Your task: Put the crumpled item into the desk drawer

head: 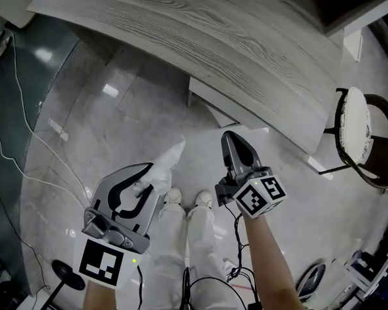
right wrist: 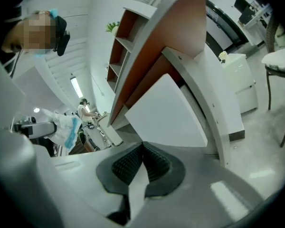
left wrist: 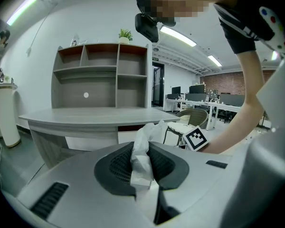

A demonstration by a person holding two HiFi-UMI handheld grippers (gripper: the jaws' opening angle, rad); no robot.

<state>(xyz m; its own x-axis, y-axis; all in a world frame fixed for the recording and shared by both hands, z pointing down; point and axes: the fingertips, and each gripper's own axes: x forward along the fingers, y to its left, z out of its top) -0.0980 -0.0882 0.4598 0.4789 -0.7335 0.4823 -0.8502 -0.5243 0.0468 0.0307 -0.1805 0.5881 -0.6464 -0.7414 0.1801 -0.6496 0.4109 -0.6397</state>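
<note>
The crumpled item (head: 172, 156) is a white wad of thin plastic or paper, pinched between the jaws of my left gripper (head: 154, 176) low at the left, above the floor. In the left gripper view the crumpled item (left wrist: 143, 148) sticks up out of the left gripper (left wrist: 142, 164). My right gripper (head: 233, 142) is shut and empty, its tip pointing at the white drawer unit (head: 213, 103) under the grey wooden desk (head: 200, 37). In the right gripper view the right gripper (right wrist: 142, 161) faces the drawer unit's white panel (right wrist: 168, 113); I cannot tell whether a drawer is open.
A dark-framed chair (head: 362, 134) with a pale seat stands at the right of the desk. Thin cables (head: 26, 141) trail over the shiny floor on the left. A grey shelf unit (left wrist: 102, 75) stands behind the desk. The person's white shoes (head: 187, 200) are between the grippers.
</note>
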